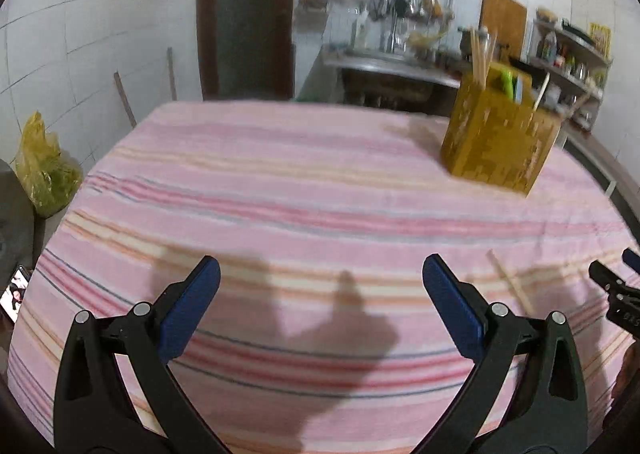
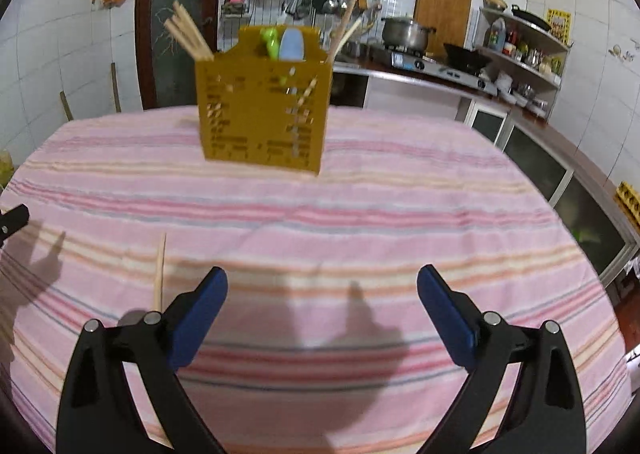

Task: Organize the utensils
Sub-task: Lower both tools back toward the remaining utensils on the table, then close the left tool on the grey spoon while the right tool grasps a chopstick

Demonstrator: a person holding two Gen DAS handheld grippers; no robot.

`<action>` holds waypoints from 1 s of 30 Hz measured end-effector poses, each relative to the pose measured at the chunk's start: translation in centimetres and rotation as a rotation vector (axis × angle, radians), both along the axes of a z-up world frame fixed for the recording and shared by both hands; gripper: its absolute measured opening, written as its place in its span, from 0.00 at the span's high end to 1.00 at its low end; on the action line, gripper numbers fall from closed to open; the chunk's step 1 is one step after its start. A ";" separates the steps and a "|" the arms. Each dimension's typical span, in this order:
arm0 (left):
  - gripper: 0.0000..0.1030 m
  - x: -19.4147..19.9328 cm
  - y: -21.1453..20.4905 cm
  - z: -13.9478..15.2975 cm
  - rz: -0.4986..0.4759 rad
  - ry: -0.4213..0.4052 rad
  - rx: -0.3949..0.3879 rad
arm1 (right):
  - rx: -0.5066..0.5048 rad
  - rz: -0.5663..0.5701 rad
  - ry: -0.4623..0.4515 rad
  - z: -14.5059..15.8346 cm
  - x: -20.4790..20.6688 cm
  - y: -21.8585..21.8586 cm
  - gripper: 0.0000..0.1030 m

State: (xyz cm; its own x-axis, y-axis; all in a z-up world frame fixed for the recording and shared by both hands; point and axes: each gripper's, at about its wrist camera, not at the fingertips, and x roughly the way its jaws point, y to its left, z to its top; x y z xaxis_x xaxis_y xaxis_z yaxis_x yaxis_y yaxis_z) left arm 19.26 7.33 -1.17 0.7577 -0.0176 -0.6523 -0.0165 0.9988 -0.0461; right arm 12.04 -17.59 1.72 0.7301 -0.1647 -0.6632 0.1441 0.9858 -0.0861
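A yellow perforated utensil holder stands on the far part of the pink striped tablecloth; it holds wooden chopsticks, a green and a pale blue utensil. In the left wrist view the holder stands at the far right. One loose wooden chopstick lies on the cloth, just left of my right gripper, which is open and empty. The same chopstick lies right of my left gripper, open and empty too. My right gripper's tip shows at the left wrist view's right edge.
Behind the table runs a kitchen counter with a pot, a stove and a shelf of bottles. A yellow plastic bag and a phone sit off the table's left edge. A dark doorway stands behind.
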 end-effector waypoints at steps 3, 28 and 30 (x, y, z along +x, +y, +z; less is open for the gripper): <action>0.05 0.2 -0.3 -1.2 -0.023 0.035 0.035 | -0.003 0.008 0.019 -0.9 -0.3 0.8 0.09; 0.05 2.3 1.3 -3.5 0.006 0.167 -0.003 | -0.014 0.281 0.174 -3.2 5.5 8.7 0.51; 0.05 2.3 0.9 -3.3 0.004 0.167 0.004 | 0.010 0.307 0.196 -3.5 6.0 8.9 0.62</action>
State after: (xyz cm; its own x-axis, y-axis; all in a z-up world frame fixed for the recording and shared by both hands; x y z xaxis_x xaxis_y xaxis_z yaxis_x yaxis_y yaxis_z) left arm 21.54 8.23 -4.51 0.6390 -0.0123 -0.7691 -0.0275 0.9989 -0.0389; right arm 18.01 -8.68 -1.78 0.6037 0.0497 -0.7956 -0.1766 0.9816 -0.0726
